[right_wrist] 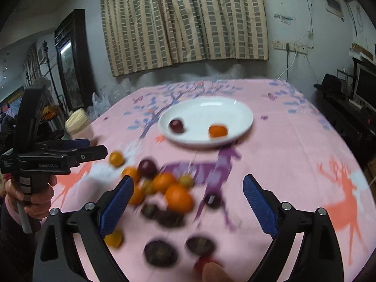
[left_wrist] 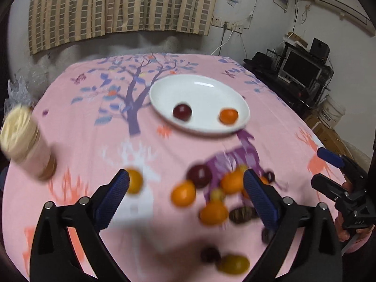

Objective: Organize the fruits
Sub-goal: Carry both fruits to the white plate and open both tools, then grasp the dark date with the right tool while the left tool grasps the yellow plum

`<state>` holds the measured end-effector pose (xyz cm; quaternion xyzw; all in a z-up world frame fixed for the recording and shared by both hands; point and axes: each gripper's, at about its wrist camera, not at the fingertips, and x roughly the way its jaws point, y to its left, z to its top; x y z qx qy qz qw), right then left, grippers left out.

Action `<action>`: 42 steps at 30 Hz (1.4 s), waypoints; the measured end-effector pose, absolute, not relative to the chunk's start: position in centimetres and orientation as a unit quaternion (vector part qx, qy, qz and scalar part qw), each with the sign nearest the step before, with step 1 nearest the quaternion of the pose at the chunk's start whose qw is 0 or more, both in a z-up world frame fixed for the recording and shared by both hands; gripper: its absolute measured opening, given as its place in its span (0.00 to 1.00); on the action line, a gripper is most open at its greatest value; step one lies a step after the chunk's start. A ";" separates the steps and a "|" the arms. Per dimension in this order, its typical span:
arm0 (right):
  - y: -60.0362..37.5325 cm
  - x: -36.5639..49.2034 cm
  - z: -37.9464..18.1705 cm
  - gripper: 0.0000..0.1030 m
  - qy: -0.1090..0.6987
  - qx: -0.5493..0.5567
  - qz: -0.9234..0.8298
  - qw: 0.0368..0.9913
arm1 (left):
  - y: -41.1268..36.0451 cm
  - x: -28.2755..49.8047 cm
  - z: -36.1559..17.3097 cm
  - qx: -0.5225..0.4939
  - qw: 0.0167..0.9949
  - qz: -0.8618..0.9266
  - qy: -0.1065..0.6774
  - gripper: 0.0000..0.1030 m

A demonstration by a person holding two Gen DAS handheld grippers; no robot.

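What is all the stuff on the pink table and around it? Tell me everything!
tablecloth: one, pink with tree and deer prints, covers the table
plate: one, white, middle of the table
dark red fruit: one, on the plate
orange fruit: one, on the plate
loose fruits: a blurred pile, orange, dark red and yellowish, on the cloth nearer than the plate
jar: one, cream lid, left edge of the table
curtain: checked beige and grey, back wall
left gripper: open, empty
right gripper: open, empty
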<state>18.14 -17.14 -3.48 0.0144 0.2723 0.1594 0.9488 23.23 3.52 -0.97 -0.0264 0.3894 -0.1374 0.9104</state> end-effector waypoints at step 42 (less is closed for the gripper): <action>-14.5 15.6 -10.1 0.41 0.320 0.005 0.179 0.930 | -0.9 13.8 -8.7 0.006 0.870 -0.214 0.444 0.53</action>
